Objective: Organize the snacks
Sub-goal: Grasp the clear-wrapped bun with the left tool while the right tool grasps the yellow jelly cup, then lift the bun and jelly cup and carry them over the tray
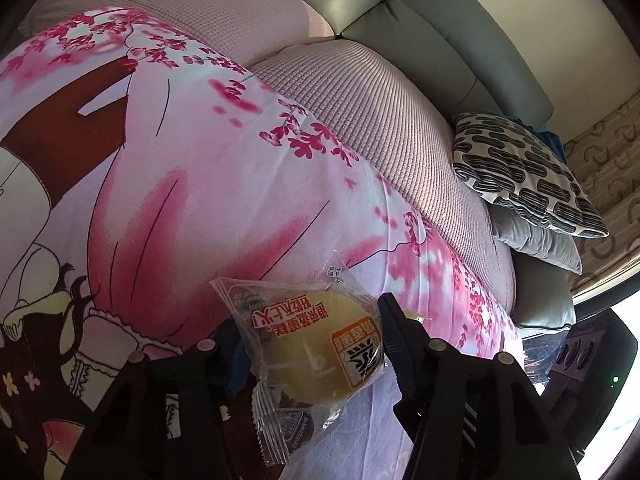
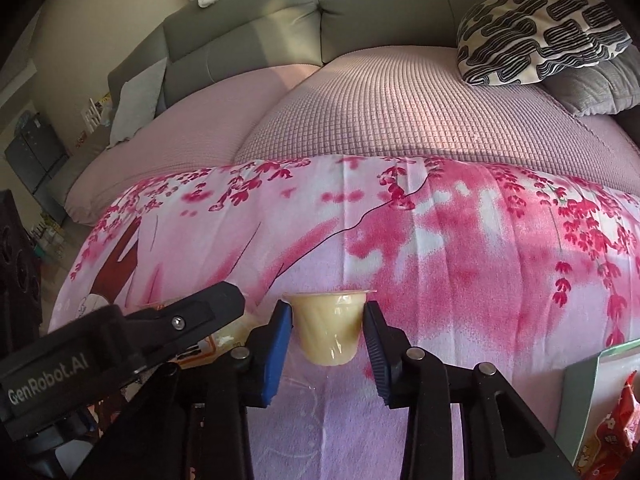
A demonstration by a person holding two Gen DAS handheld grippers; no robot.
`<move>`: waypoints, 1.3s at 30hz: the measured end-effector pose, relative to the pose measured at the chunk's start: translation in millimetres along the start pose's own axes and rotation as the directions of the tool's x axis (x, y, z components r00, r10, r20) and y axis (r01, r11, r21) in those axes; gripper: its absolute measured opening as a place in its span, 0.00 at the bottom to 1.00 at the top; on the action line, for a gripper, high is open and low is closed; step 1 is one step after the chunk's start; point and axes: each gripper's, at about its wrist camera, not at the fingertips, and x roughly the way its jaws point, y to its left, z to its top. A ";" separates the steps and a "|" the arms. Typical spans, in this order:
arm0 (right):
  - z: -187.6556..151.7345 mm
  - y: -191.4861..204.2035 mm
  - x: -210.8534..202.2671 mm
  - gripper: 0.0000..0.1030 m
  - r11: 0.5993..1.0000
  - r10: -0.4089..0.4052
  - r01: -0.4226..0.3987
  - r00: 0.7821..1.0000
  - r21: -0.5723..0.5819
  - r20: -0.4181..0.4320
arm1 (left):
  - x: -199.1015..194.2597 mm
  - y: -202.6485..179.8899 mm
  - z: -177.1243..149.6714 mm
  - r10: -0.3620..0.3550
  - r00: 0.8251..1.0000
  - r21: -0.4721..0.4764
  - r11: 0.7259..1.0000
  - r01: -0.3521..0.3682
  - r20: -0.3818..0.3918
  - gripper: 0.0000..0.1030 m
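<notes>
"GenRobot.AI" is printed in white on the black left gripper at lower left of the right wrist view. That gripper is clamped on a round yellow cake in a clear crinkled wrapper with red and orange Chinese lettering. The right gripper, blue-padded, squeezes a small pale jelly cup, bottom centre. Smooth pink blossom-print cloth spreads open beyond, then waffle-textured cushions.
</notes>
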 end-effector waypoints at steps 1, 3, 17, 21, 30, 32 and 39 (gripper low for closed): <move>-0.6 -1.2 -1.5 0.37 1.000 0.003 -0.003 1.000 0.004 0.002 | -0.9 -0.6 -0.8 -0.001 1.000 0.004 1.000 0.001 0.004 0.55; -2.4 -3.1 -6.0 0.37 1.000 0.009 -0.009 1.000 0.011 0.007 | -2.8 -1.0 -2.8 -0.003 1.000 0.009 1.000 0.003 0.013 0.54; -34.6 -20.1 -56.9 0.36 0.999 0.009 -0.011 0.999 0.048 0.046 | -39.9 3.4 -30.9 -0.007 0.996 -0.015 1.000 0.009 0.086 0.52; -46.5 -23.5 -77.1 0.36 0.998 0.012 -0.015 0.998 0.061 0.054 | -49.9 1.7 -42.3 -0.004 0.996 -0.022 1.000 0.006 0.087 0.52; -66.9 -32.2 -125.7 0.36 0.997 -0.006 0.000 0.996 0.072 0.088 | -76.9 -24.9 -72.1 -0.015 0.995 0.052 0.999 0.009 0.102 0.52; -70.5 -35.1 -135.5 0.36 0.997 -0.012 0.005 0.995 0.075 0.098 | -80.9 -31.5 -79.8 -0.024 0.995 0.070 0.997 0.017 0.102 0.52; -83.8 -63.3 -172.4 0.36 0.990 -0.053 0.033 0.989 0.139 0.139 | -79.8 -61.5 -95.9 -0.070 0.994 0.138 0.989 0.058 0.079 0.52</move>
